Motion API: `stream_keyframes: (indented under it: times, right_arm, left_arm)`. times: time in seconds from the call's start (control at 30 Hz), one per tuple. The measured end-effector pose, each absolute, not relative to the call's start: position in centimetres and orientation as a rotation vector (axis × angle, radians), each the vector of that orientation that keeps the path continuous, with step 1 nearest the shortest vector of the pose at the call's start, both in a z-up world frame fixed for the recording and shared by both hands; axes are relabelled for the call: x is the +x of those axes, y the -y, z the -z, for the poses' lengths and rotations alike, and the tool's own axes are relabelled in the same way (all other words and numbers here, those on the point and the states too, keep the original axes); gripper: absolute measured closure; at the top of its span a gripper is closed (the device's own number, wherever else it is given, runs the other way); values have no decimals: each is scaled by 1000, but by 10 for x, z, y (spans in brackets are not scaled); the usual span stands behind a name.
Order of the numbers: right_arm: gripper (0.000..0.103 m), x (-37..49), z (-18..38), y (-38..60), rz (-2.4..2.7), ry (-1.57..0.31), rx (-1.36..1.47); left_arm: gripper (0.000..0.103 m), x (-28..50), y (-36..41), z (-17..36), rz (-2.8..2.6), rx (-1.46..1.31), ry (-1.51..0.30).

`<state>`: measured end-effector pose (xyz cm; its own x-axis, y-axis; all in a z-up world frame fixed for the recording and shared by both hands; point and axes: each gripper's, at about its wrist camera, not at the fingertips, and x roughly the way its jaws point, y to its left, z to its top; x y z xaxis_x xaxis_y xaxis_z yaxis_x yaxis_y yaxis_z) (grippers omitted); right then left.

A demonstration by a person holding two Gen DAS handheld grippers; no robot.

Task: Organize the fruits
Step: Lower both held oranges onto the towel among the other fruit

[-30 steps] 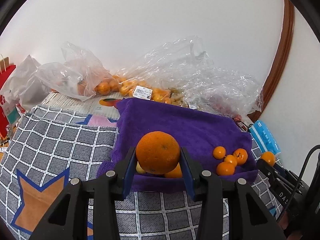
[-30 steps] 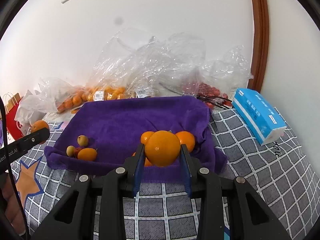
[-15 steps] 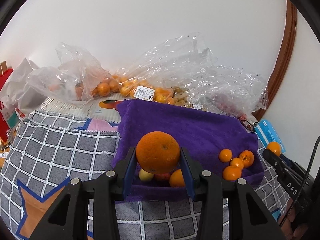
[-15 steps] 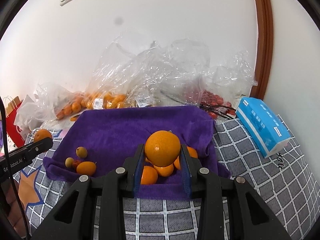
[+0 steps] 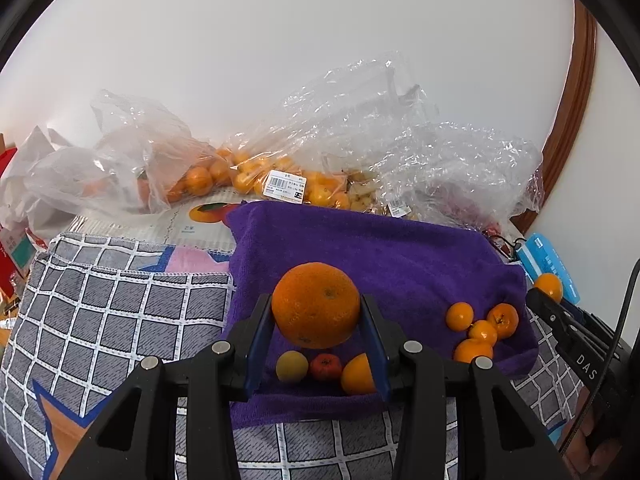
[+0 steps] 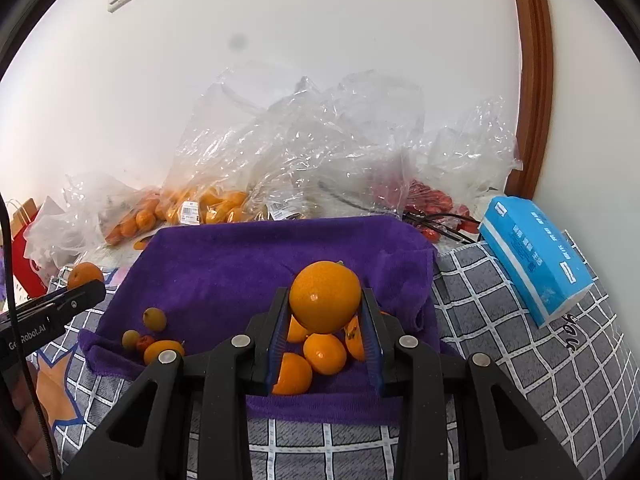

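Both views are rising since 1.0 s ago. Left hand-held gripper [image 5: 316, 346] is clamping a large orange [image 5: 316, 305], stem dimple facing camera; right hand-held gripper [image 6: 325, 344] is clamping a smooth orange [image 6: 325, 297] above the purple towel [image 6: 240, 264].

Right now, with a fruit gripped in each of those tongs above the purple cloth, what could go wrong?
1. The left tongs pinch a large orange only at its sides; it could slip and hit the small red fruit below.
2. The right tongs hold their orange over a cluster of small oranges; setting it down might scatter them off the purple towel.
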<state>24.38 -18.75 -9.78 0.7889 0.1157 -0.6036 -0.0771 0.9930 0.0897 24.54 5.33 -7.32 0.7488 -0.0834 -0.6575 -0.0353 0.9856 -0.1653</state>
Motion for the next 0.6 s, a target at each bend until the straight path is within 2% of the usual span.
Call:
stream_keyframes:
  times: [0.6]
  right_arm:
    - [69,269,106,182,-107,-674,40]
  left_arm:
    - [62,268,-44,82,49,-144,-749]
